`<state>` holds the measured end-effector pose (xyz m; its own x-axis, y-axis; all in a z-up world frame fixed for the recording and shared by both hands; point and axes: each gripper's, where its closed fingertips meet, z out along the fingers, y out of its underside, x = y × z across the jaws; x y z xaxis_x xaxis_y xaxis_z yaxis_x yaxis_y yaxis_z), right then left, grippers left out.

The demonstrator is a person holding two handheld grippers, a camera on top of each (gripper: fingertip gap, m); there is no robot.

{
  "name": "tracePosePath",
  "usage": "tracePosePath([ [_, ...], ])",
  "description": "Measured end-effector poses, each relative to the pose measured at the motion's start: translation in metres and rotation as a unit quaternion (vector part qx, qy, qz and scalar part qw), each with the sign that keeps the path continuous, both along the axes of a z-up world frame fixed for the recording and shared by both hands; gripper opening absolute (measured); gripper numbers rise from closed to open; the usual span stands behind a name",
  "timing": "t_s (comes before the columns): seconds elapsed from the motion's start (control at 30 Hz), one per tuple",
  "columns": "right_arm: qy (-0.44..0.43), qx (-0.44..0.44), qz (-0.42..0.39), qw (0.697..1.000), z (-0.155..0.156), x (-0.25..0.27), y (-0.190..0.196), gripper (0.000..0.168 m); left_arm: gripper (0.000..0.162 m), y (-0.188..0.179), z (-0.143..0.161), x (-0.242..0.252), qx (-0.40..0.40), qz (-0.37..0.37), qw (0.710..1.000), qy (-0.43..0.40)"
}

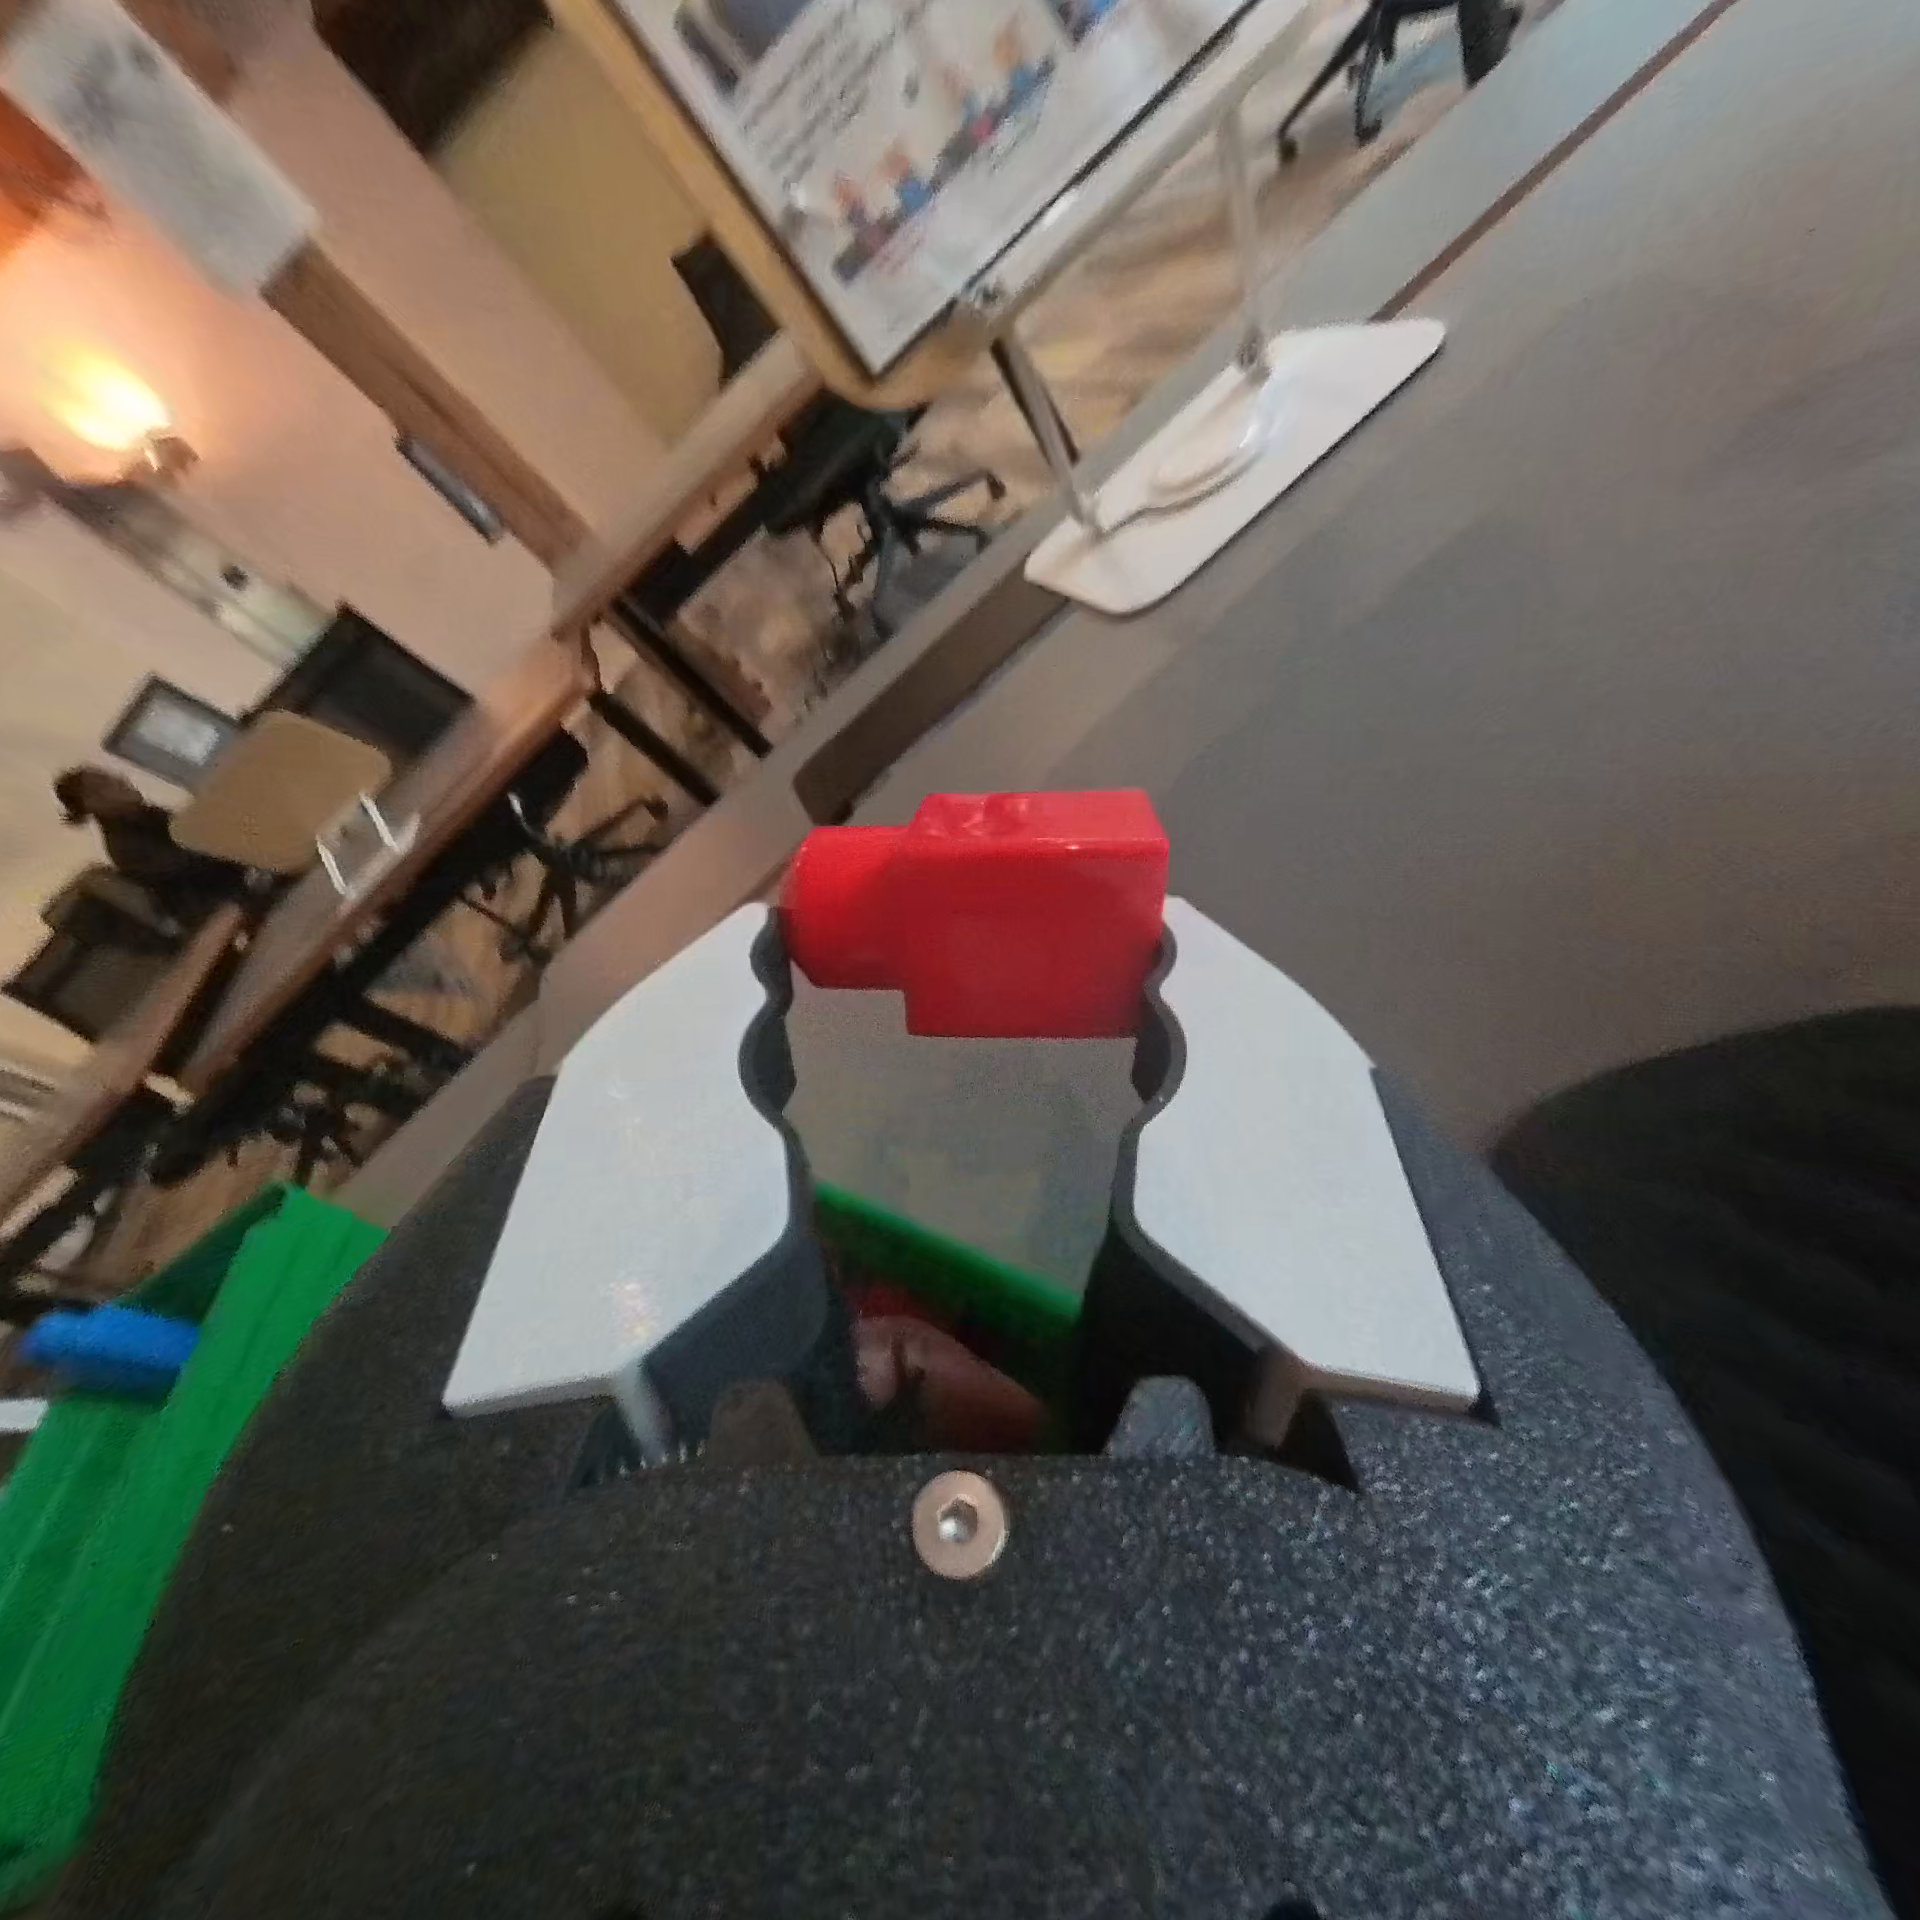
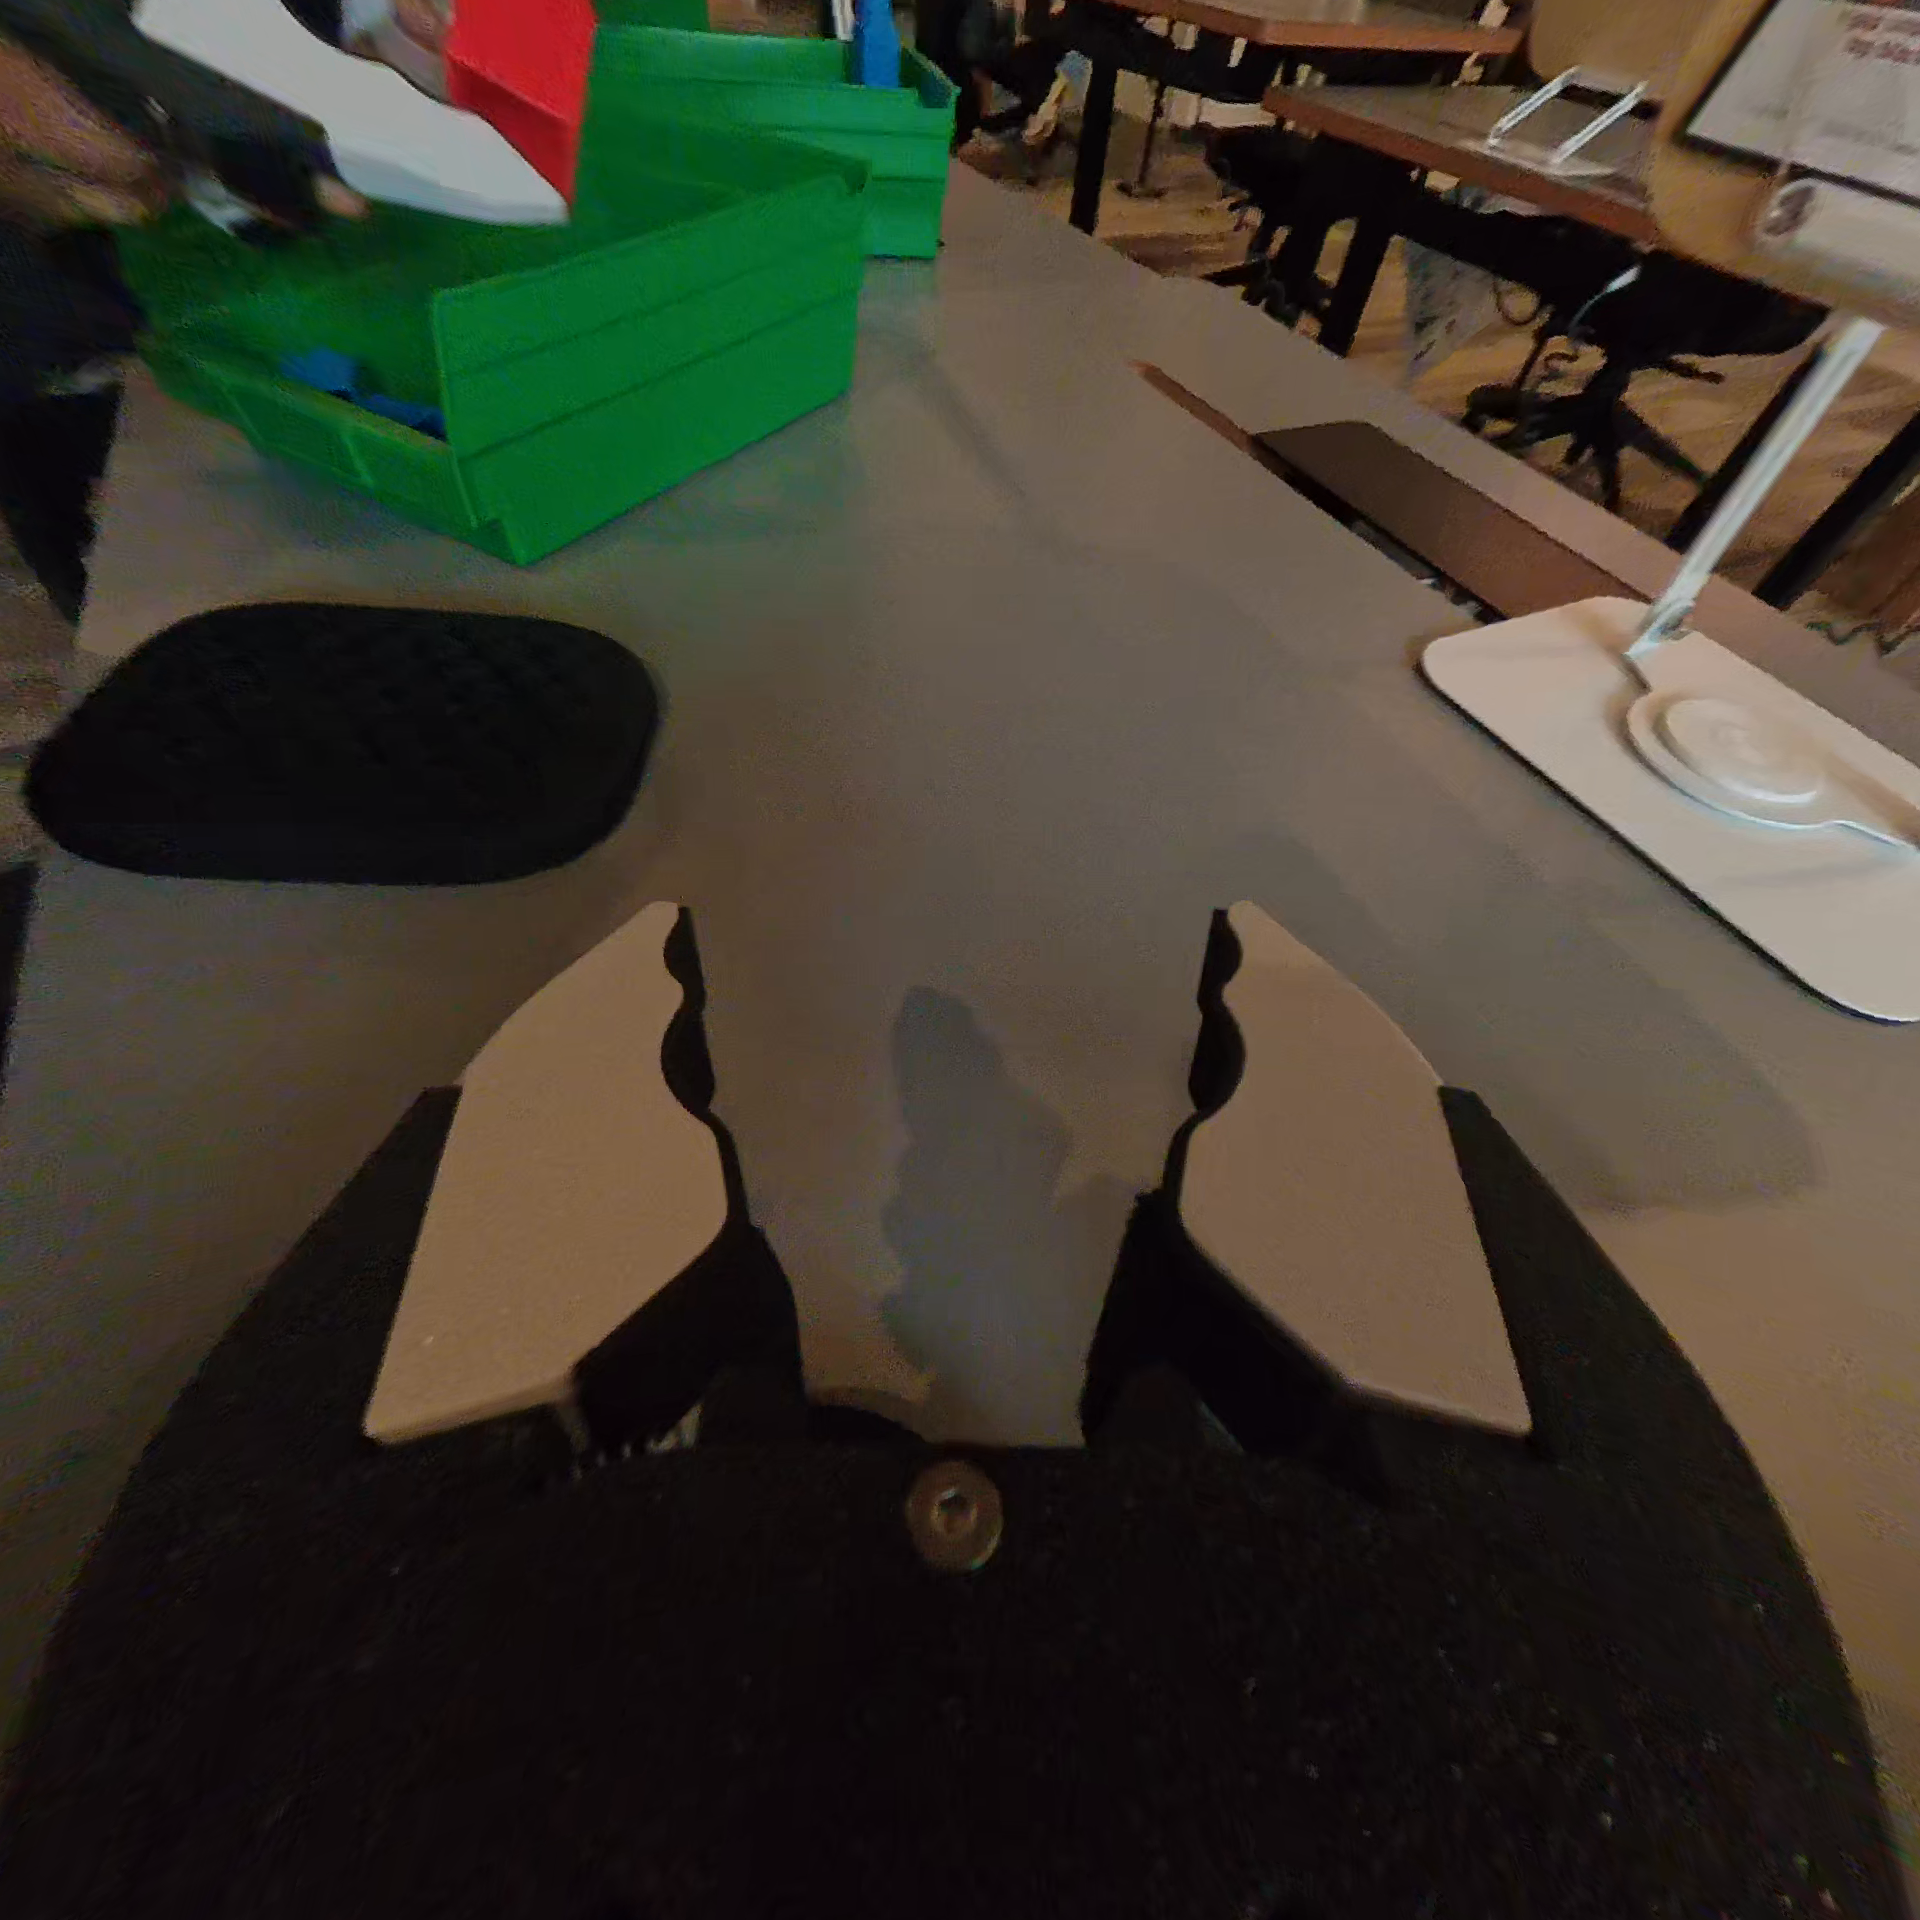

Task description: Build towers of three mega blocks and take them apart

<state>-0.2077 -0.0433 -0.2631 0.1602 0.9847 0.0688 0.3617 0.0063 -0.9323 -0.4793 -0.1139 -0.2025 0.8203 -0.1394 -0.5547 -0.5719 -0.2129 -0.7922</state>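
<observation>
Left wrist view: left hand-held gripper [image 1: 971,940] around one red block [image 1: 977,914]; right hand-held gripper [image 2: 951,935] wide, empty.

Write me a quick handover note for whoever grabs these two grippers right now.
Left gripper: shut on a red block, held in the air above the green bins.
Right gripper: open, empty, low over the bare grey table.
Blue blocks lie in the near bin.
Black mat sits empty at left.
Done: one block picked.
Left: no tower stands in view yet; set this block down and stack two more.
</observation>
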Motion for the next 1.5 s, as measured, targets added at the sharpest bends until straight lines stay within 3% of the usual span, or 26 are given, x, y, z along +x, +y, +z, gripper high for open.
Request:
tracePosePath([
  [0.43, 0.015, -0.012, 0.070, 0.997, 0.057, -0.070, -0.030, 0.084, 0.064, 0.037, -0.006, 0.111, 0.075, -0.078, 0.977, 0.183],
  [0.87, -0.002, -0.028, 0.092, 0.995, 0.045, -0.114, -0.033, 0.069, 0.064, 0.046, -0.015, 0.161, 0.095, -0.102, 0.944, 0.300],
  [0.9, -0.003, -0.028, 0.098, 0.995, 0.044, -0.115, -0.035, 0.065, 0.064, 0.046, -0.016, 0.162, 0.095, -0.105, 0.942, 0.304],
  [0.97, 0.003, -0.029, 0.119, 0.992, 0.044, -0.114, -0.040, 0.041, 0.064, 0.045, -0.017, 0.166, 0.094, -0.113, 0.942, 0.301],
  [1.03, 0.014, -0.032, 0.130, 0.991, 0.046, -0.113, -0.042, 0.036, 0.064, 0.045, -0.017, 0.168, 0.096, -0.119, 0.943, 0.296],
  [1.1, 0.028, -0.031, 0.139, 0.989, 0.049, -0.111, -0.043, 0.036, 0.065, 0.044, -0.015, 0.171, 0.099, -0.127, 0.947, 0.278],
  [1.2, 0.045, -0.021, 0.148, 0.988, 0.056, -0.105, -0.042, 0.036, 0.080, 0.043, -0.014, 0.174, 0.089, -0.141, 0.962, 0.218],
  [1.33, 0.097, 0.000, 0.184, 0.978, 0.077, -0.094, -0.049, 0.036, 0.088, 0.039, -0.013, 0.179, 0.055, -0.194, 0.979, 0.030],
  [1.4, 0.128, 0.018, 0.210, 0.969, 0.089, -0.087, -0.055, 0.036, 0.088, 0.032, -0.009, 0.190, 0.024, -0.249, 0.963, -0.097],
  [1.5, 0.171, 0.024, 0.247, 0.954, 0.102, -0.079, -0.065, 0.036, 0.083, 0.019, 0.000, 0.207, -0.016, -0.330, 0.912, -0.242],
])
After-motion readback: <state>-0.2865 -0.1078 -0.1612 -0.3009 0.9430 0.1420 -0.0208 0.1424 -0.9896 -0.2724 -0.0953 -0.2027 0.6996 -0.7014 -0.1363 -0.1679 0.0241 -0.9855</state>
